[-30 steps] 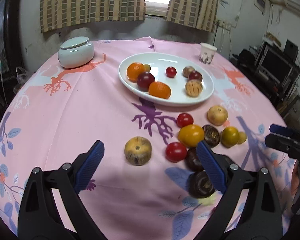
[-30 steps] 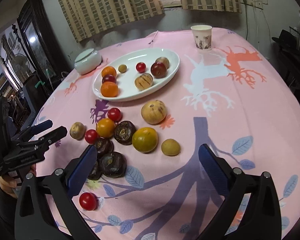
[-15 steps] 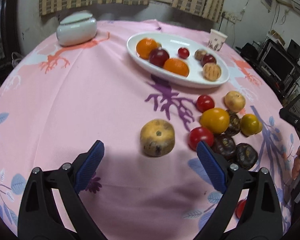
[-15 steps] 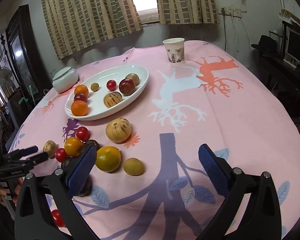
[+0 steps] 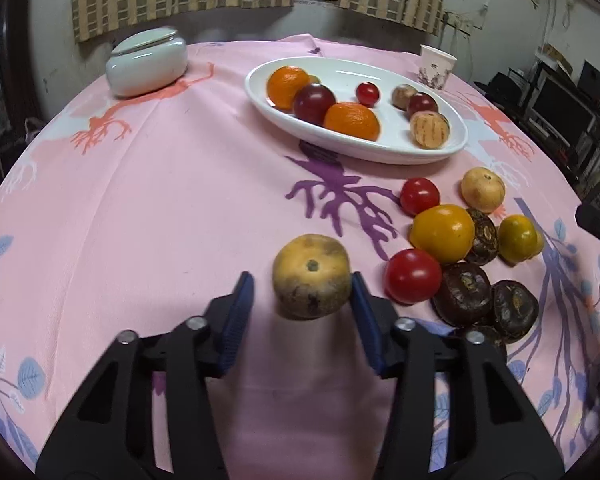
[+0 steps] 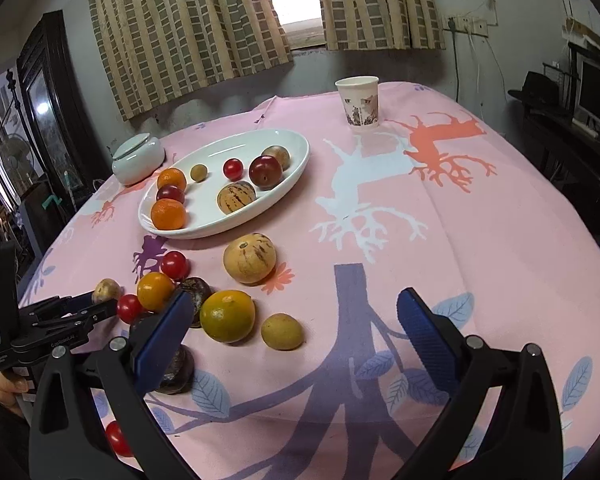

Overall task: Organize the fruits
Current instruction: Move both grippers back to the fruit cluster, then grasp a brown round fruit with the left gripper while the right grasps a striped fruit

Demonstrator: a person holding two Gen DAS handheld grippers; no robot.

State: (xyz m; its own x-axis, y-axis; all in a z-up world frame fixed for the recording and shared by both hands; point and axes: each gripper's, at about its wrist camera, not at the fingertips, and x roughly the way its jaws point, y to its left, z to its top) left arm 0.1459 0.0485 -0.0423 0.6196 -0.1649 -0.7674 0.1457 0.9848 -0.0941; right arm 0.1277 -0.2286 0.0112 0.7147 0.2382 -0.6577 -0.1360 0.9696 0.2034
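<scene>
My left gripper has narrowed around a tan, spotted round fruit on the pink cloth; the right pad touches it, the left pad stands a small gap off. The same fruit shows at the left gripper's tips in the right wrist view. A white oval plate beyond holds oranges, plums, a cherry tomato and a striped fruit. Loose tomatoes, a yellow tomato and dark chestnuts lie to the right. My right gripper is open and empty above the cloth, near a green-orange citrus.
A pale green lidded jar stands at the back left and a paper cup at the back right. A tan melon-like fruit lies before the plate. A small tan fruit and a red tomato lie nearer.
My left gripper moved forward to the tan fruit and its jaws narrowed around it. My right gripper drew back and lifted its view; it stays open.
</scene>
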